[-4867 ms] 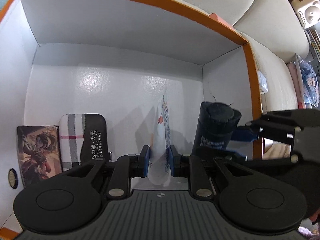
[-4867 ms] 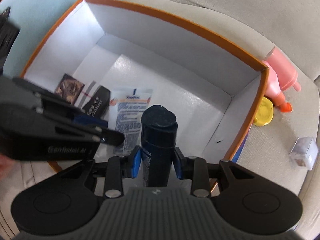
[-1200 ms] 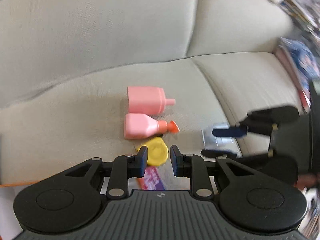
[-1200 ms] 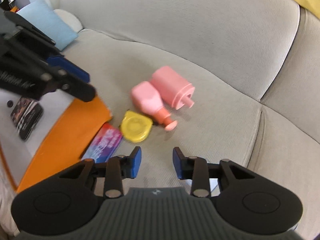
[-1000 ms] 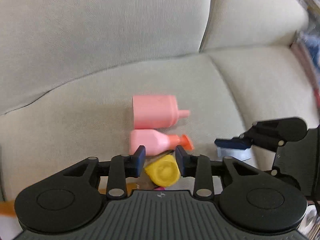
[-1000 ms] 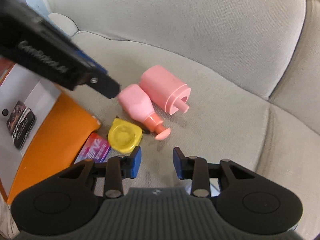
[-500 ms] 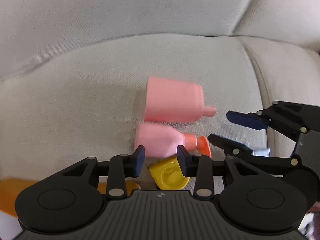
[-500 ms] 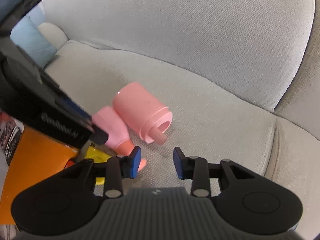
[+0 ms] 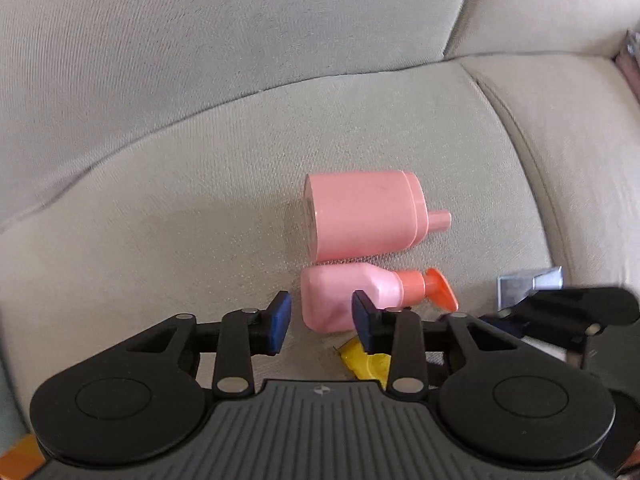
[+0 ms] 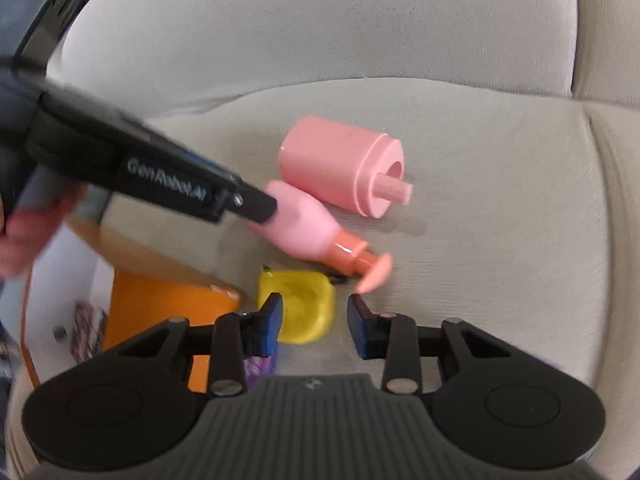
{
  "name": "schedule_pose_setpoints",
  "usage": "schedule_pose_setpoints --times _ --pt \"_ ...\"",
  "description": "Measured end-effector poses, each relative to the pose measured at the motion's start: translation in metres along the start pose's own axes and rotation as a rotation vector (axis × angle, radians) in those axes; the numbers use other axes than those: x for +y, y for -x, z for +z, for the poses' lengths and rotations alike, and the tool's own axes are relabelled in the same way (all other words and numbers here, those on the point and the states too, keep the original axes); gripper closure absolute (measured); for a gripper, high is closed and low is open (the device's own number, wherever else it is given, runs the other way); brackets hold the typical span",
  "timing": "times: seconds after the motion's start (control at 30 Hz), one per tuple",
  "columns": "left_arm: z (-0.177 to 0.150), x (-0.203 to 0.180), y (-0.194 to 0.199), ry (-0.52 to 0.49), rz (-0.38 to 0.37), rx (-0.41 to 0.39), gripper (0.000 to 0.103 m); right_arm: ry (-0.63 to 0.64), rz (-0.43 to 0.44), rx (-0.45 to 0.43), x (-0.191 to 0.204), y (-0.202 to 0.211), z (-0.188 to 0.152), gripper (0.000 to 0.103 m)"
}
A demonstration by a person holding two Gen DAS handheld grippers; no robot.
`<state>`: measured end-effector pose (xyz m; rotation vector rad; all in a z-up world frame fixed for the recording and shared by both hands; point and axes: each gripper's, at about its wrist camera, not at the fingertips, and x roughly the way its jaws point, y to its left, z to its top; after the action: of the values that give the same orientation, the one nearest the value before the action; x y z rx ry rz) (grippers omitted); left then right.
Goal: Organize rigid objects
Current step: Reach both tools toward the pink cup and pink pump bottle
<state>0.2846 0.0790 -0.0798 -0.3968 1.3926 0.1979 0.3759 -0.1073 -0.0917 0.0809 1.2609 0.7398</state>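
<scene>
A small pink pump bottle point(image 9: 344, 294) with an orange nozzle lies on the beige sofa seat; it also shows in the right wrist view point(image 10: 304, 228). A larger pink container point(image 9: 364, 214) lies just behind it, also in the right wrist view point(image 10: 340, 164). A yellow lid-like object point(image 10: 300, 306) lies in front of them. My left gripper point(image 9: 320, 320) is open and empty, its fingers just short of the small bottle's base end. My right gripper point(image 10: 314, 322) is open and empty, directly over the yellow object. The left gripper's arm point(image 10: 160, 176) crosses the right wrist view.
The orange box point(image 10: 160, 304) with a white inside stands at the left, with small items in it. A purple packet point(image 10: 260, 368) lies by its corner. A shiny silver box point(image 9: 528, 286) lies at the right on the seat. The sofa backrest point(image 9: 240, 40) rises behind.
Both grippers have come out of the orange box, empty, and moved over to the sofa items. The left gripper has drawn near the small pink bottle; the right has swung toward the yellow object.
</scene>
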Motion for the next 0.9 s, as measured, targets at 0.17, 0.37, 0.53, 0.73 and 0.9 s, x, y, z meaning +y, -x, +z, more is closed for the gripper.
schedule_pose_setpoints --times 0.17,0.37,0.53,0.73,0.9 --pt "0.001 0.009 0.0 0.035 -0.08 -0.004 0.073 -0.099 -0.025 -0.068 0.006 -0.017 0.003 0.065" --pt "0.0 0.009 -0.003 0.082 -0.117 -0.01 0.073 -0.118 -0.085 -0.085 -0.008 -0.02 0.008 0.07" --pt "0.001 0.004 -0.003 0.136 -0.15 -0.024 0.073 -0.121 -0.125 -0.106 -0.013 -0.016 0.017 0.07" --pt "0.004 -0.001 0.001 0.095 -0.169 -0.038 0.074 -0.191 -0.151 -0.157 -0.029 -0.007 0.03 0.07" --pt "0.007 -0.022 0.027 -0.26 -0.009 -0.145 0.074 -0.31 -0.123 -0.17 -0.025 -0.007 0.013 0.06"
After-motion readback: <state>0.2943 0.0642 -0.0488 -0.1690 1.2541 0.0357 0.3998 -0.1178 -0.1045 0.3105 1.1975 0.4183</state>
